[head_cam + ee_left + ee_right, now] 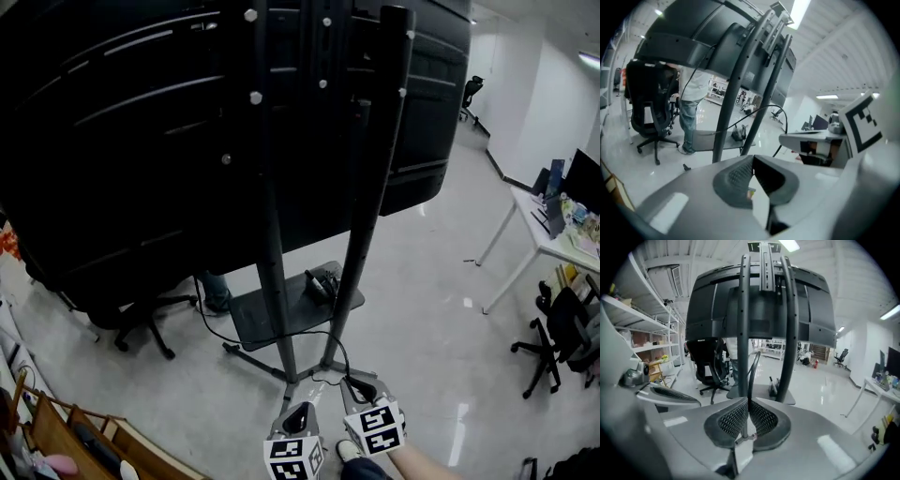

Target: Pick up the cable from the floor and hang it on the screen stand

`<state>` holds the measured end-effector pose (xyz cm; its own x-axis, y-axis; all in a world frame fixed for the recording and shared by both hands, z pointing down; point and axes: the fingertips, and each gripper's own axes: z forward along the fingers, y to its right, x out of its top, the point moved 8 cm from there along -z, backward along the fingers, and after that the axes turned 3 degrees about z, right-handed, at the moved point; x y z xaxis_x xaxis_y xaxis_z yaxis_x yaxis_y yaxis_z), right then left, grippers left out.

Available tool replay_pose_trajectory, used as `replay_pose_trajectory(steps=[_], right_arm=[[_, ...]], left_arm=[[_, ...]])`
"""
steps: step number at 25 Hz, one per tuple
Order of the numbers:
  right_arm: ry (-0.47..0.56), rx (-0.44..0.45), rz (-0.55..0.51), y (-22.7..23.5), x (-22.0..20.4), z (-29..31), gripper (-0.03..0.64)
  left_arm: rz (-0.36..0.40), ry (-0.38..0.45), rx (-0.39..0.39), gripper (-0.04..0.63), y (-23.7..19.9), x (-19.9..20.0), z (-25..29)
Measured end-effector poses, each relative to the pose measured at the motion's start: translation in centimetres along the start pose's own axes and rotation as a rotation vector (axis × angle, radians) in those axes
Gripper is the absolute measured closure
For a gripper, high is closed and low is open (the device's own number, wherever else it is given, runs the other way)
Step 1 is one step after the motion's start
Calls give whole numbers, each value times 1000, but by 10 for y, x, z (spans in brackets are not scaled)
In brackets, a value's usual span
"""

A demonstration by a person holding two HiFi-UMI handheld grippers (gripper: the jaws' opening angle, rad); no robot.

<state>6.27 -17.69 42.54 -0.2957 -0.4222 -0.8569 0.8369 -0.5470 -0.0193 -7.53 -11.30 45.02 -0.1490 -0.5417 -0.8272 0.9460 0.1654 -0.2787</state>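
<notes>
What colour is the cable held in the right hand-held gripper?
Black; the cable shows best in the right gripper view.

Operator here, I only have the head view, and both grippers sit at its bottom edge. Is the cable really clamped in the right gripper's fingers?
Observer: Yes. The right gripper view shows the right gripper with its fingers shut on the cable, which rises from between them toward the screen stand.
Operator: Does the left gripper hold it too?
Observer: No. In the left gripper view the left gripper has its fingertips together with no cable between them. The cable arcs past on its right side, outside the fingers.
</notes>
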Motion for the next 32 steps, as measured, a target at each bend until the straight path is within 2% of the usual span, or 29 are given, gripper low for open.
replay_pose_trajectory(steps=[5, 11, 18, 22, 27, 32], right_arm=[[100, -25, -49, 45, 81, -24, 603], [208, -32, -131, 94, 164, -48, 604], [415, -16, -199, 147, 268, -72, 604], [555, -10, -275, 167, 333, -94, 604], [707, -14, -357, 184, 425, -124, 604], [773, -61, -359, 201, 510, -141, 604]], left_arm=[[105, 94, -32, 588, 35, 96, 3], [140, 150, -58, 588, 72, 190, 19], [238, 318, -20, 588, 114, 318, 32], [305, 453, 5, 588, 138, 383, 22], [361, 575, 56, 588, 157, 452, 0], [383, 667, 118, 588, 168, 514, -19]])
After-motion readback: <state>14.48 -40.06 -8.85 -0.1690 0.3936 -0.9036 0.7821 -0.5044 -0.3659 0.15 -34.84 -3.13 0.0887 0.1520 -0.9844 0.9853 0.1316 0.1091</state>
